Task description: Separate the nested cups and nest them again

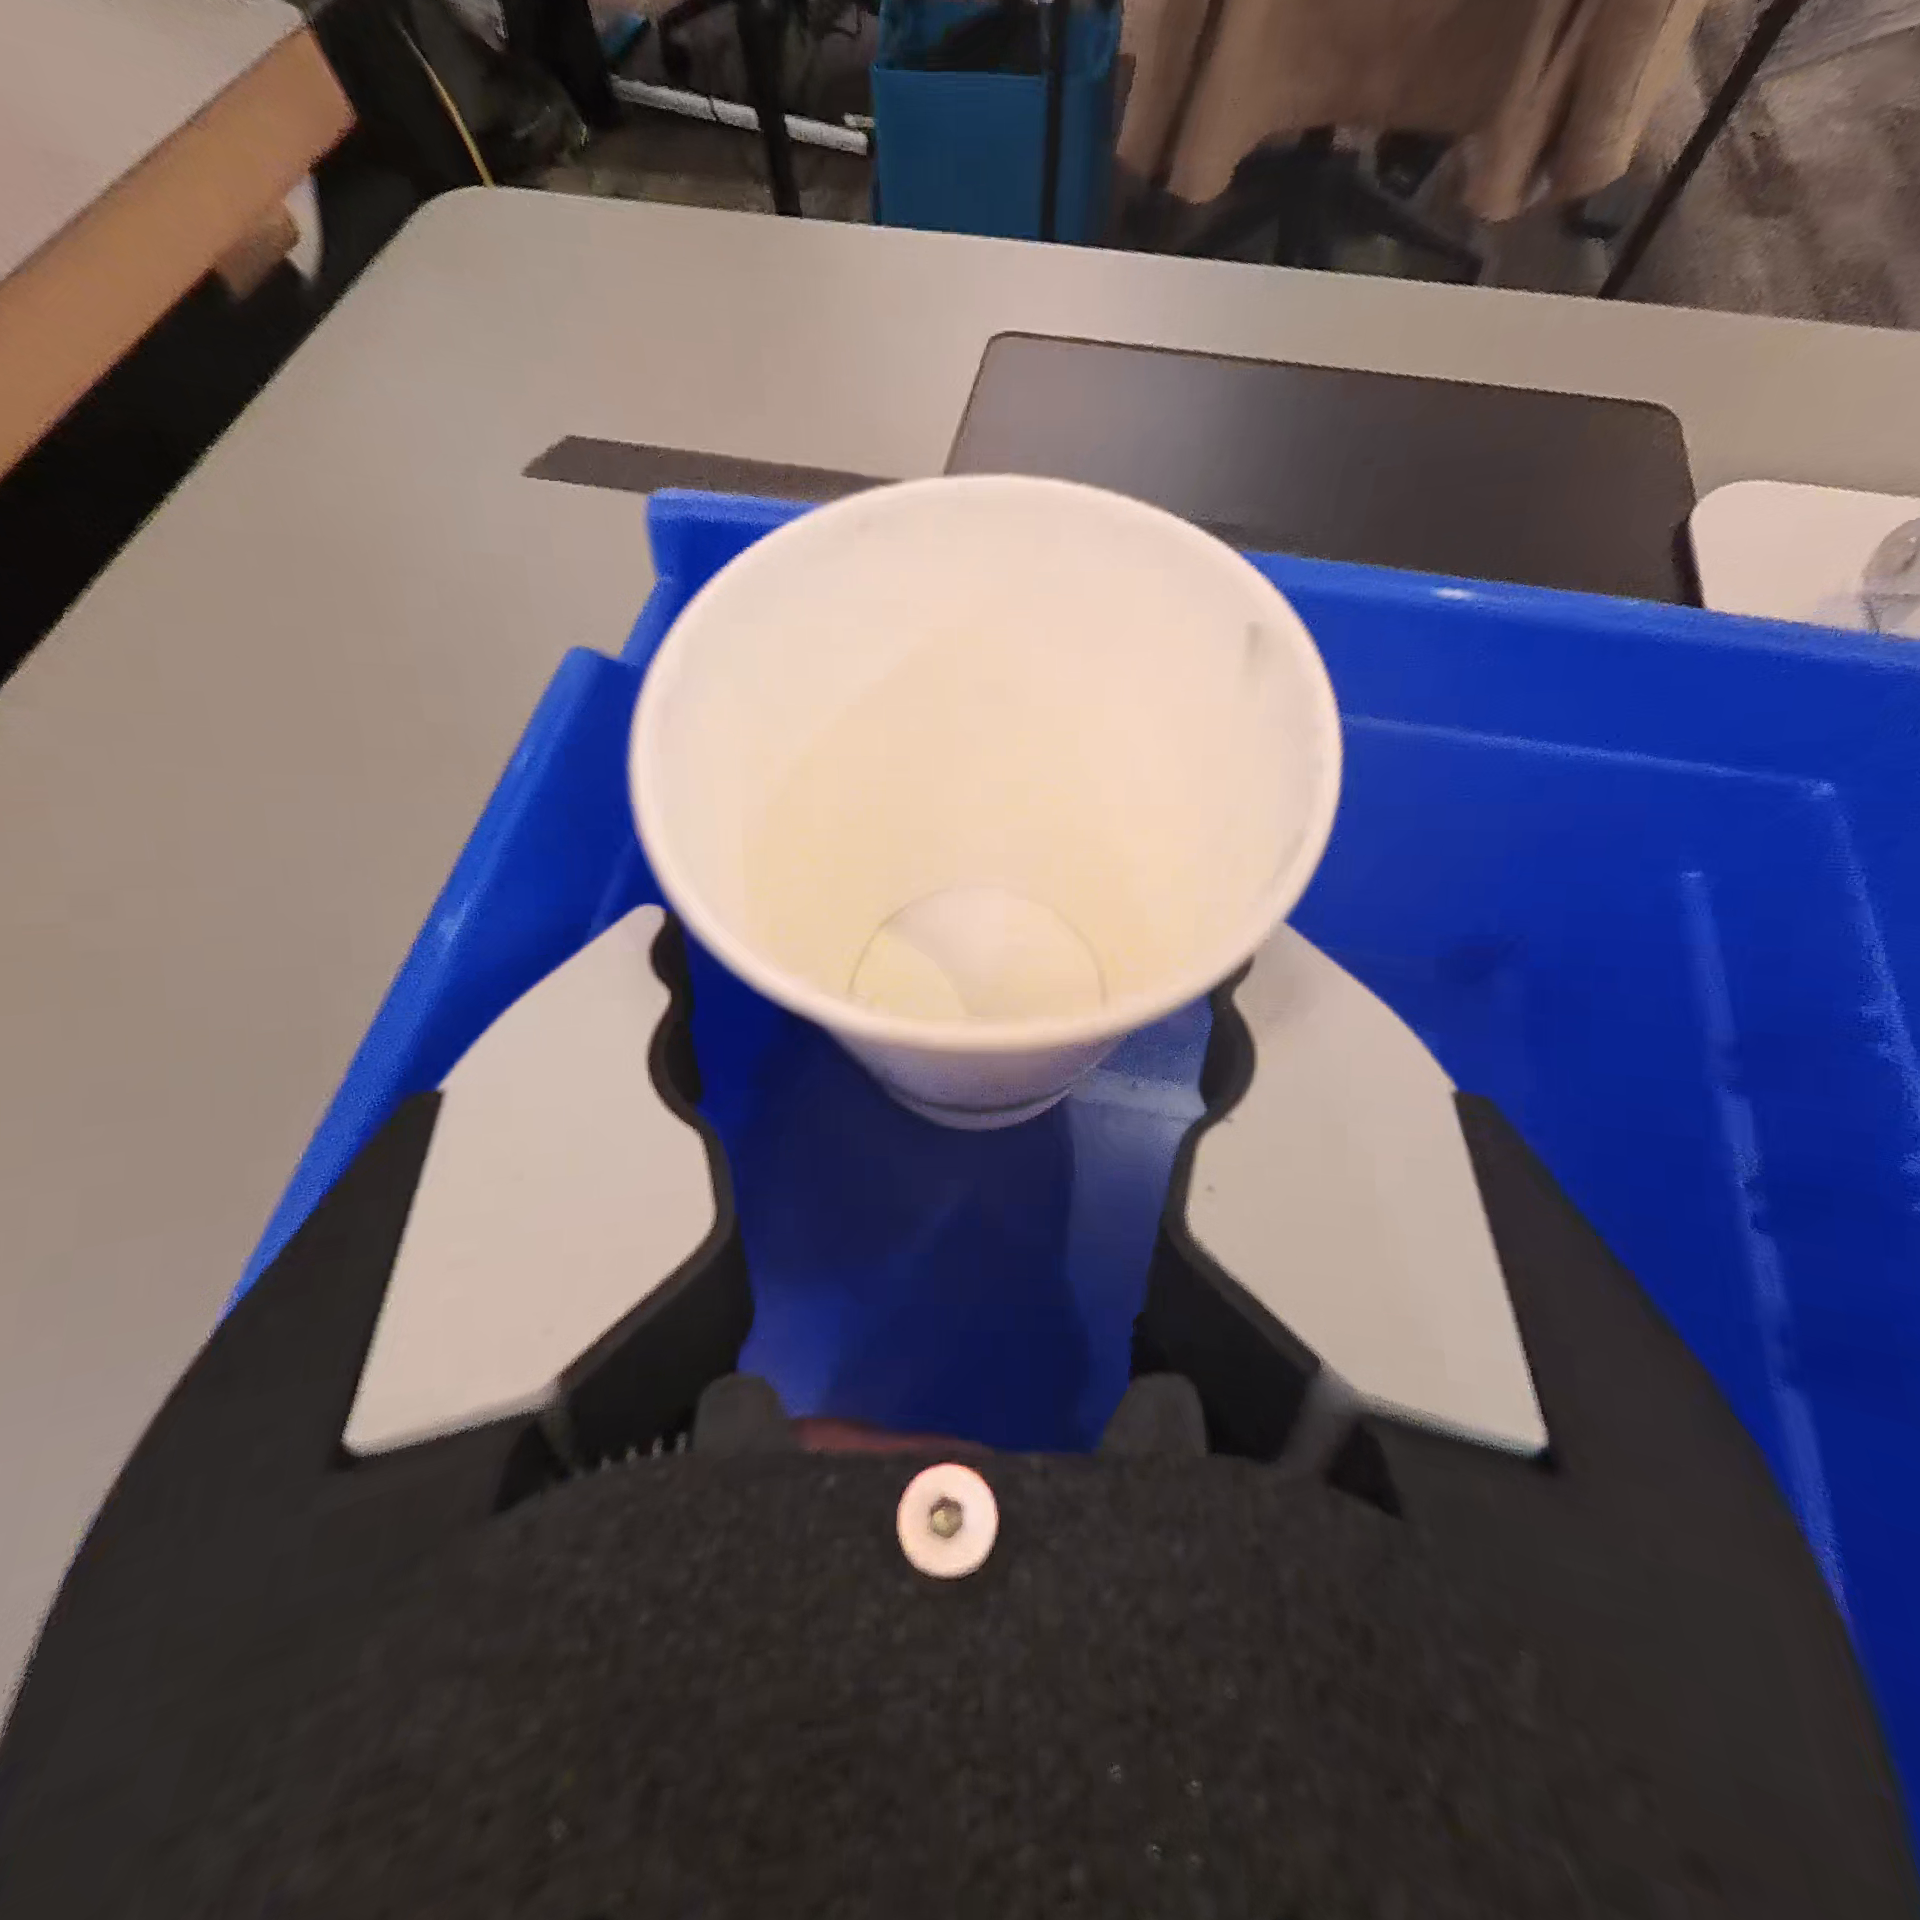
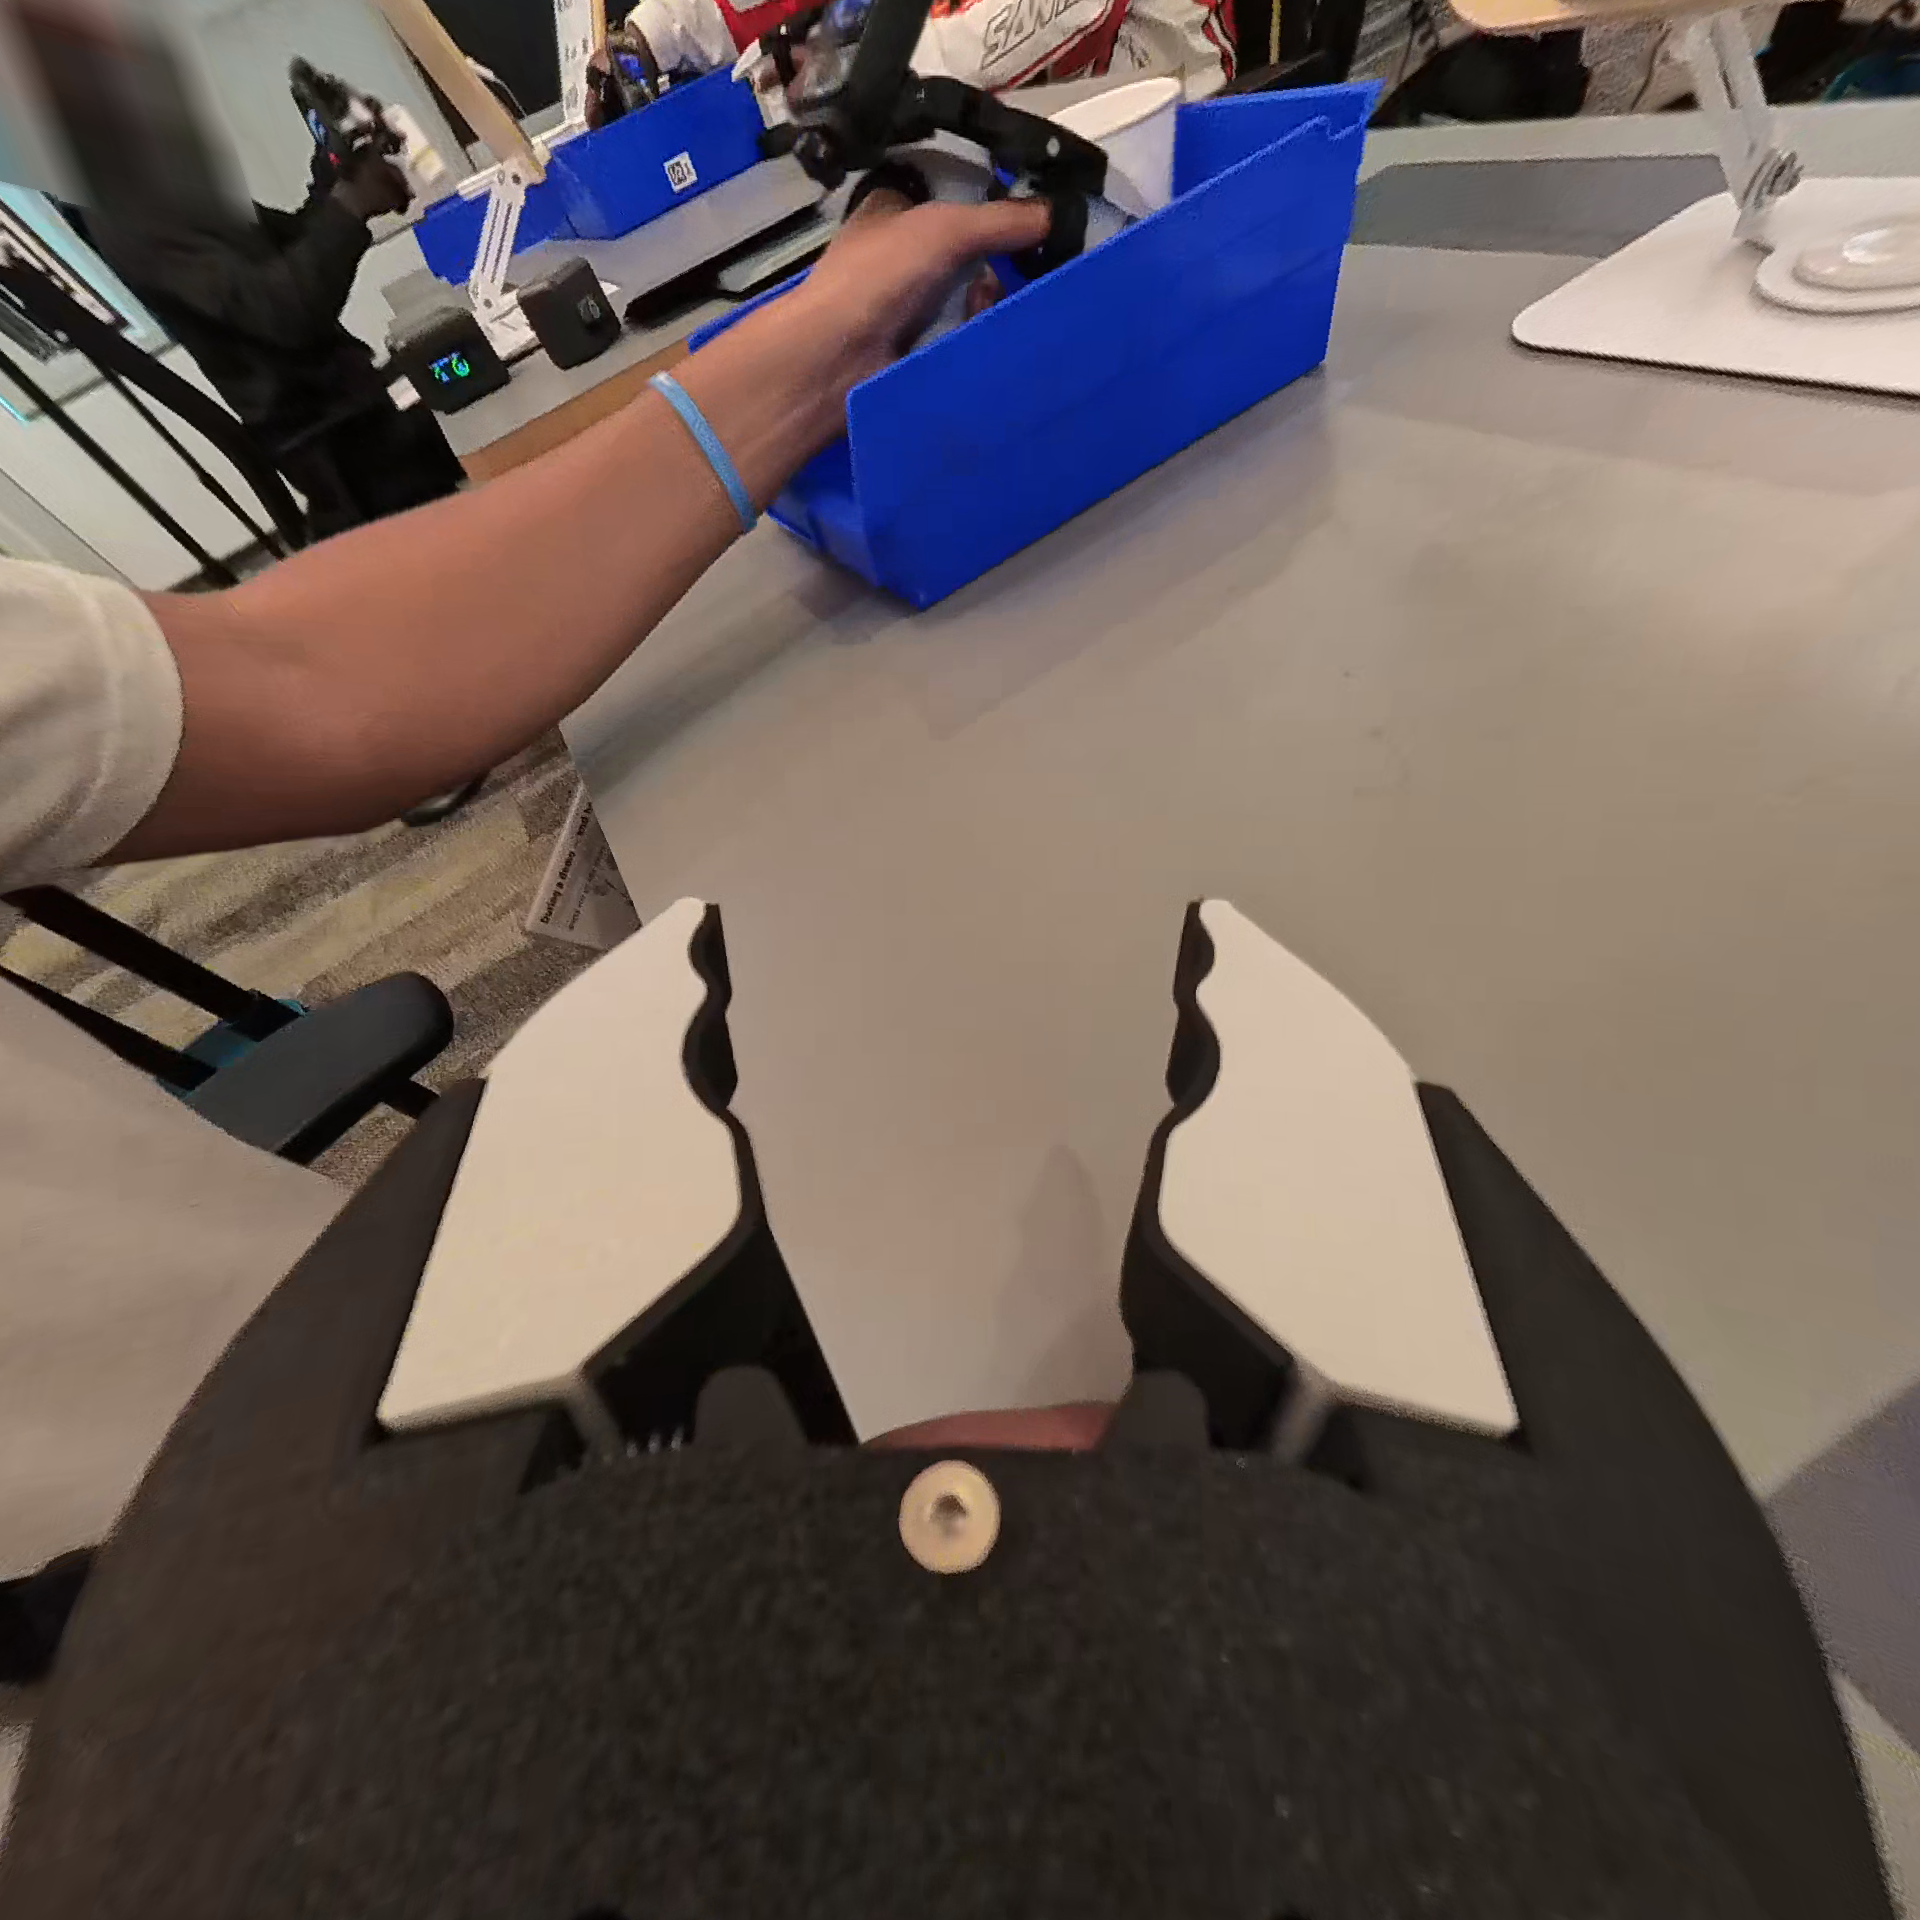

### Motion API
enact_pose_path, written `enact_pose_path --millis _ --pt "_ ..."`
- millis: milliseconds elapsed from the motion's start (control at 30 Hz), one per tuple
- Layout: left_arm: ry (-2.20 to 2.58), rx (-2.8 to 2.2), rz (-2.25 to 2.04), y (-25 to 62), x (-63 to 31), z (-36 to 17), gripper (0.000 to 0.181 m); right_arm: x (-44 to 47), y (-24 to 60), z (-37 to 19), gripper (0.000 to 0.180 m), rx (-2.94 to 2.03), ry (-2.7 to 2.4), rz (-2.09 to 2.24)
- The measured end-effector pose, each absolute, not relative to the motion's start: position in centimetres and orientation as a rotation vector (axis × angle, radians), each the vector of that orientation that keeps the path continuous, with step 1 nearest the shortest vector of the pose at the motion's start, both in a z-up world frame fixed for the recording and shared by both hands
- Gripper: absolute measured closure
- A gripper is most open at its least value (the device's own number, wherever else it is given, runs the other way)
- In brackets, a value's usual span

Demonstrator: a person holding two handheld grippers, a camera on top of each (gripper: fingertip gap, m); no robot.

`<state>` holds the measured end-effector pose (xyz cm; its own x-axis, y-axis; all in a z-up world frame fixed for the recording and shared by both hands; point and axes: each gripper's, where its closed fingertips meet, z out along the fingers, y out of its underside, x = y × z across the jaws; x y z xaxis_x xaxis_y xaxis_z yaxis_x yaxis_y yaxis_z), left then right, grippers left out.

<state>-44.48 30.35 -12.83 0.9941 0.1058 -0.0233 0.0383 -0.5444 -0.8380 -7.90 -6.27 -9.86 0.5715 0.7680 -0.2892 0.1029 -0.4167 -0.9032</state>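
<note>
White cup [image 1: 985, 790] between left tongs [image 1: 951, 940] — bin [image 1: 1558, 831] below.

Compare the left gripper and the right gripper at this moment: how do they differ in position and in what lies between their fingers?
The left gripper reaches into the blue bin; the right gripper hangs over the bare grey table, apart from the bin. The left has a white paper cup standing between its fingertips, though contact is not clear; the right has nothing between its fingers. Both are open, with the same black-and-white build.
</note>
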Motion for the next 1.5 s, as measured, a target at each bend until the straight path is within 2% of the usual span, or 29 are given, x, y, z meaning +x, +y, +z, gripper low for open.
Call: enact_pose_path --millis 200,333,600,700,867,1100,1367,1400,1500 --pt "-0.072 -2.147 0.034 32.0 -44.1 -13.5 0.087 -6.5 -5.9 -10.0 0.101 -1.883 -0.639 0.921" --pt "-0.047 -2.071 -0.054 29.9 -43.4 -11.1 0.089 -6.0 -5.7 -9.5 0.102 -1.874 -0.637 0.908" --pt "0.391 -1.863 -0.325 16.7 -37.9 -1.9 0.089 -2.5 -4.7 -7.1 0.101 -1.822 -0.744 0.733" --pt "0.626 -1.797 -0.514 10.2 -33.4 -0.2 0.09 -1.6 -4.3 -6.7 0.099 -1.819 -0.77 0.749" --pt "1.013 -1.697 -0.828 2.9 -24.8 -1.5 0.089 -3.8 -2.5 -5.1 0.089 -1.783 -0.902 0.844" --pt "1.395 -1.582 -0.922 0.8 -15.5 -2.0 0.089 -9.9 -0.3 0.8 0.074 -1.628 -1.363 0.763" --pt "1.676 -1.541 -0.877 -0.9 -10.9 -3.9 0.089 -12.3 -0.4 -1.6 0.069 -1.652 -1.643 0.687" --pt "1.697 -1.546 -0.865 -1.0 -10.7 -4.3 0.089 -12.4 -0.7 -1.8 0.075 -1.639 -1.663 0.708" --pt "1.686 -1.569 -0.837 -0.8 -10.4 -4.9 0.09 -12.1 -0.6 -2.1 0.077 -1.64 -1.646 0.7"
